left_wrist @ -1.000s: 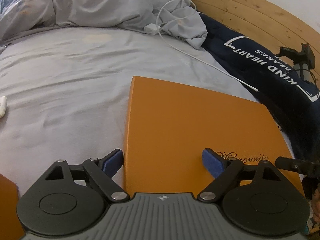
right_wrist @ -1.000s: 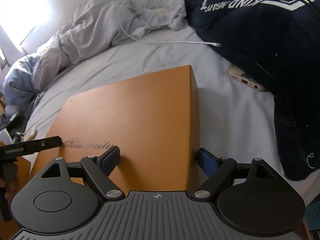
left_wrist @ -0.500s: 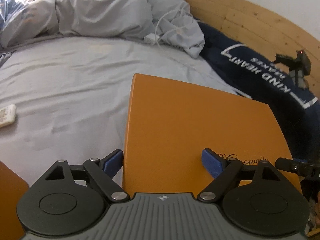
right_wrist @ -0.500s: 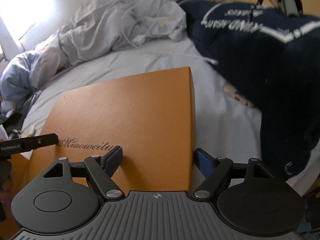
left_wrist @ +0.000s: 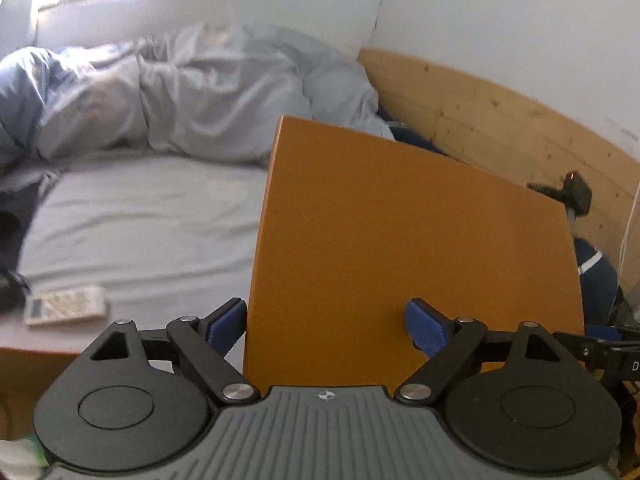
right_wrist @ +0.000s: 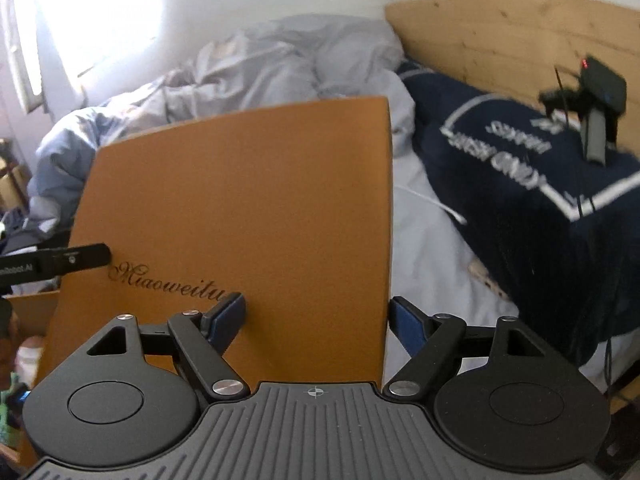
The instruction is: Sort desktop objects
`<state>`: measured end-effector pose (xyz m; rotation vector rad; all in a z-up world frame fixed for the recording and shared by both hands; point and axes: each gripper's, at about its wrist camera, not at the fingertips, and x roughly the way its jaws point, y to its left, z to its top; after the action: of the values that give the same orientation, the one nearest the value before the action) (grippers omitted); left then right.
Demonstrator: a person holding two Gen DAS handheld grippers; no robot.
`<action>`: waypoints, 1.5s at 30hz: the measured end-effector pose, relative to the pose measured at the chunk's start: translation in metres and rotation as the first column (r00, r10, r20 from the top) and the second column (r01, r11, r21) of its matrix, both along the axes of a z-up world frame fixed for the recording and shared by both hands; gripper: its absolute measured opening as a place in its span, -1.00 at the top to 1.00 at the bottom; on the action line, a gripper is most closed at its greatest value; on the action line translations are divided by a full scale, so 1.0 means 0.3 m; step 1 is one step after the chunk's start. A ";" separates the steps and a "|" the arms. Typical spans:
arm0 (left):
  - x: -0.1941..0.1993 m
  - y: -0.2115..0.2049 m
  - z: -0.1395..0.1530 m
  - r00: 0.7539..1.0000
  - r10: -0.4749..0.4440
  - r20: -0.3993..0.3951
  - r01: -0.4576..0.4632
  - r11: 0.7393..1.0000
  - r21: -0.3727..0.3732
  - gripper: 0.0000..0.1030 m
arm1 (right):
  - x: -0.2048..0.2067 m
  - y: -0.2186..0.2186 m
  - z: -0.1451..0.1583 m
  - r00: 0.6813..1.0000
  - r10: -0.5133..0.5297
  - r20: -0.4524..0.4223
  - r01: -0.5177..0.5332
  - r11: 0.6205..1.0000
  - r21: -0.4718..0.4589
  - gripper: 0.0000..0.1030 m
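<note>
A large orange box lid (left_wrist: 400,240) with the script "Miaoweitu" shows in both views, also in the right wrist view (right_wrist: 248,208), raised and tilted above the bed. My left gripper (left_wrist: 326,326) has one blue pad beside the lid's left edge and the other on its top face. My right gripper (right_wrist: 318,316) has one pad on the top face and the other beside the right edge. Both grippers' jaws stand wide apart. The lid's underside is hidden.
A grey-blue sheet (left_wrist: 140,208) and a rumpled duvet (left_wrist: 180,92) cover the bed. A white remote (left_wrist: 66,304) lies at the left. A navy printed blanket (right_wrist: 540,184), a white cable (right_wrist: 436,204) and a phone (right_wrist: 486,280) lie at the right. A wooden headboard (left_wrist: 480,108) stands behind.
The orange lid has risen off the bed and tilted up with both grippers. The views now look toward the wall and headboard. The remote has come further into the left view.
</note>
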<state>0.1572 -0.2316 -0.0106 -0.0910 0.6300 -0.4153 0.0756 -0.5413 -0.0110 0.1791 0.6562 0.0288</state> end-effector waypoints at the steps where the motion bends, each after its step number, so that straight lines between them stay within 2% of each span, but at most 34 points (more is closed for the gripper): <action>1: -0.015 0.017 0.021 1.000 0.005 0.013 -0.005 1.000 -0.004 -0.67 | -0.007 0.017 0.020 1.000 0.005 0.007 -0.005 1.000 -0.006 -0.56; 10: -0.129 0.189 0.174 0.994 0.062 0.088 -0.057 0.997 -0.055 -0.66 | -0.063 0.201 0.234 0.994 0.078 0.071 -0.073 0.995 -0.064 -0.56; 19: -0.222 0.423 0.256 0.986 0.138 0.096 -0.130 0.988 -0.082 -0.66 | -0.112 0.433 0.259 0.983 0.178 0.044 -0.176 0.983 -0.054 -0.56; 28: -0.310 0.661 0.286 0.972 0.221 0.078 -0.217 0.975 -0.053 -0.66 | -0.162 0.665 0.281 0.961 0.277 0.016 -0.276 0.960 -0.041 -0.56; 33: -0.361 0.775 0.302 0.962 0.263 0.080 -0.263 0.965 -0.013 -0.66 | -0.190 0.794 0.294 0.944 0.331 0.002 -0.331 0.943 -0.033 -0.56; 39: -0.402 0.870 0.297 0.953 0.294 0.066 -0.297 0.955 0.027 -0.66 | -0.223 0.948 0.309 0.919 0.395 -0.015 -0.395 0.918 -0.021 -0.56; 45: -0.431 0.926 0.233 0.949 0.315 0.016 -0.315 0.949 0.027 -0.66 | -0.233 1.042 0.286 0.902 0.428 -0.056 -0.430 0.903 -0.023 -0.56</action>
<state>0.0279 0.0462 0.0592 -0.1587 0.5974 -0.0968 0.0057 -0.2288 0.0748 -0.0025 0.7362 0.4401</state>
